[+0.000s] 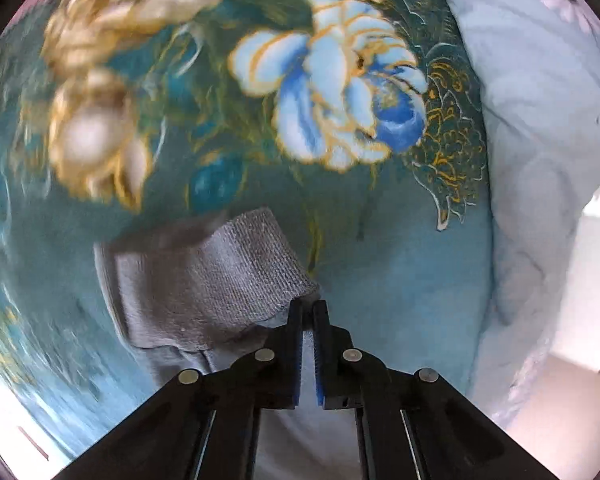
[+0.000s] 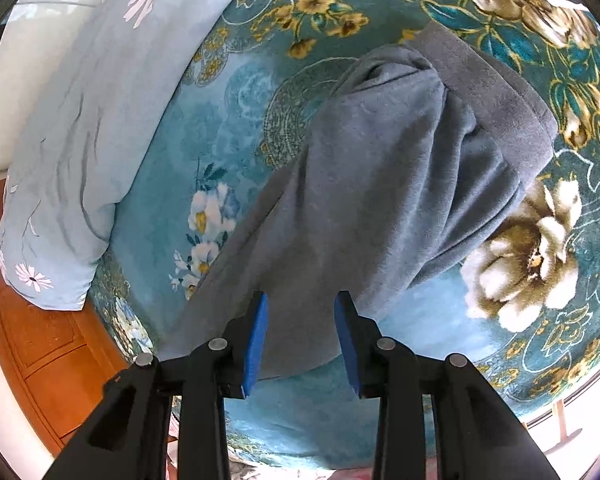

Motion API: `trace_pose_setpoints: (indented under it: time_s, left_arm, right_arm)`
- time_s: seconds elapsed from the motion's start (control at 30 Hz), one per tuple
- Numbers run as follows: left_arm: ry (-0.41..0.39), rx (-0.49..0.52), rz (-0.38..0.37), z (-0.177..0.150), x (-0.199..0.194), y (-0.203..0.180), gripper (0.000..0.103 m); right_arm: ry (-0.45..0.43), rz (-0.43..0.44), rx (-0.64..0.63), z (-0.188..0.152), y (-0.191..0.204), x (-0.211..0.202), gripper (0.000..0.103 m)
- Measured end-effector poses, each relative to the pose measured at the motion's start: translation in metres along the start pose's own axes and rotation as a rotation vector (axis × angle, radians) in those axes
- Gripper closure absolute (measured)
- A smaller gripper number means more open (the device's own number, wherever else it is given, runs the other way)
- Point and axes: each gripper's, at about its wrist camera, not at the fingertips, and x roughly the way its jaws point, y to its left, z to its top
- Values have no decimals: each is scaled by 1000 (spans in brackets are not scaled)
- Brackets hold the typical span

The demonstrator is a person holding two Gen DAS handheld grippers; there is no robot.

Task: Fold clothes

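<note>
A grey fleece garment (image 2: 380,184) lies on a teal flowered bedspread (image 2: 227,128). Its ribbed hem (image 2: 496,88) is at the far end in the right wrist view. My right gripper (image 2: 302,304) is open, its blue pads over the garment's near edge. My left gripper (image 1: 308,308) is shut on the corner of the garment's ribbed band (image 1: 223,272) and holds it lifted above the bedspread (image 1: 380,260). The band hangs left of the fingers.
A pale blue quilt with daisies (image 2: 71,128) is bunched along the bed's edge; it also shows in the left wrist view (image 1: 540,140). An orange wooden bed frame (image 2: 39,340) stands at the lower left of the right wrist view.
</note>
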Motion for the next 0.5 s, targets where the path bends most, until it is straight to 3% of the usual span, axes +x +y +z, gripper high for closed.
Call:
trace_pose_setpoints:
  time_s: [0.13, 0.2, 0.27, 0.33, 0.4, 0.5]
  left_arm:
    - [31, -79, -55, 6, 24, 16, 95]
    - [49, -108, -119, 4, 22, 24, 92]
    - [40, -98, -230, 2, 5, 31, 79]
    - [-12, -62, -315, -5, -21, 43, 52]
    - [-86, -21, -306, -13, -44, 67, 46]
    - [-127, 4, -222, -28, -49, 114, 42]
  right_arm:
    - [-1, 0, -5, -2, 5, -2, 68]
    - [-4, 2, -15, -3, 8, -5, 68]
    - [-13, 2, -28, -3, 12, -10, 68]
    - [-24, 1, -34, -3, 13, -15, 68]
    - [-30, -3, -36, -5, 14, -19, 68]
    - [-24, -22, -42, -13, 16, -18, 68]
